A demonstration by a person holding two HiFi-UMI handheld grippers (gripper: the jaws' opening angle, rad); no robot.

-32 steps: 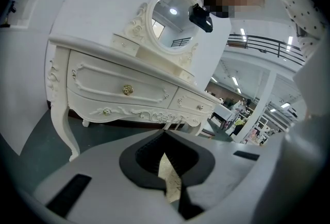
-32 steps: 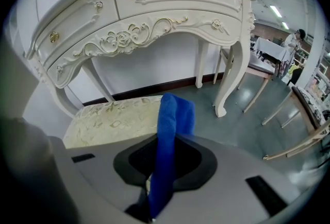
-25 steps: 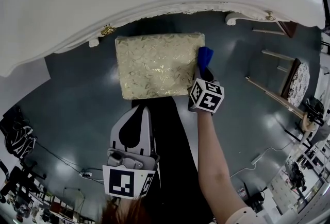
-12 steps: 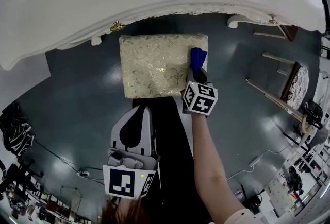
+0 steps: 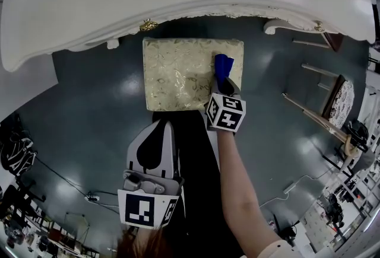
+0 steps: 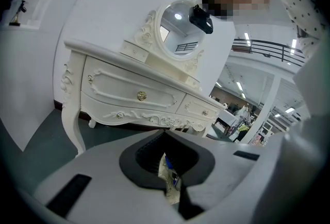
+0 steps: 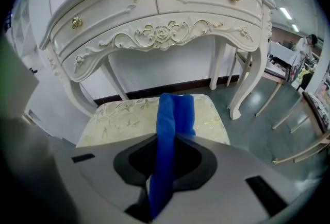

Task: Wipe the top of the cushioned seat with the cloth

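The blue cloth (image 7: 168, 130) is a soft, light, limp strip of towelling, folded lengthwise. My right claw (image 7: 165, 166) is clenched on its near end, and the free end trails forward onto the cushioned seat (image 5: 177, 76), toward the right side of its top. It has no stiffness, so I judge it will bunch when pushed and should wipe best held low and dragged. The seat's gold brocade top looks padded and should give a little under pressure.

My left claw (image 6: 170, 174) is closed on nothing, held back near my body and well clear of the seat.

I cannot tell how flat the cloth lies on the fabric. My own jaws hide the seat's near edge and the cloth's gripped end, and the seat's legs are out of sight. The white dressing table (image 7: 154, 17) stands just behind.
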